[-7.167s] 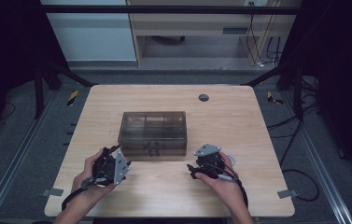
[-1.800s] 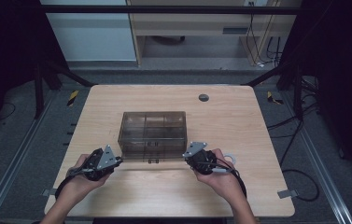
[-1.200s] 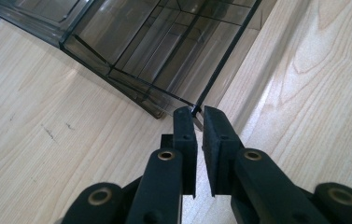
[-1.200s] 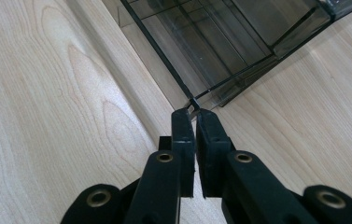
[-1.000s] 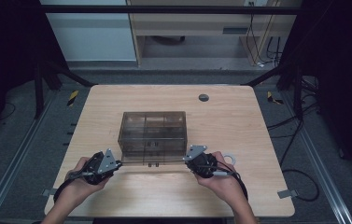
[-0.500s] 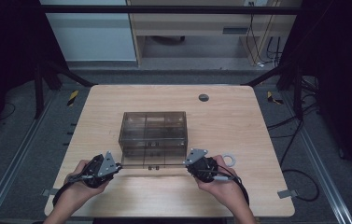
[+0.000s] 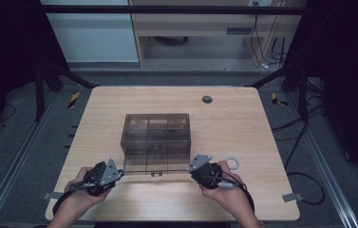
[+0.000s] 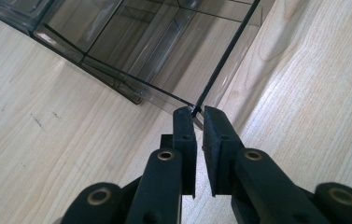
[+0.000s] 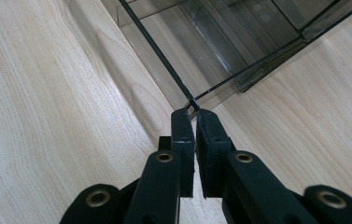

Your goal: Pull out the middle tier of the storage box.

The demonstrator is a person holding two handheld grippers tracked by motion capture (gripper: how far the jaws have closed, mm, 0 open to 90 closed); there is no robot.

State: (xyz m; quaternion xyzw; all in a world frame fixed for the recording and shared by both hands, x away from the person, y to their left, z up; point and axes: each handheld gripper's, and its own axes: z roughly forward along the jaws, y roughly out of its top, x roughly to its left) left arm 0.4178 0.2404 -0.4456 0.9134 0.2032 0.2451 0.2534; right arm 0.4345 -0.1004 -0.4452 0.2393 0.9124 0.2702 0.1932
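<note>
While both hands rest near the table's point(image 7: 119, 102) front edge, each gripper's fingers, left point(image 8: 196, 112) and right point(image 9: 192, 108), pinch a front corner of the transparent lid point(image 7: 155, 165), nearly closed.

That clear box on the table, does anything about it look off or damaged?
No damage shows. The clear box has its lid swung open toward the person, with the left gripper and right gripper each pinching a front corner.
</note>
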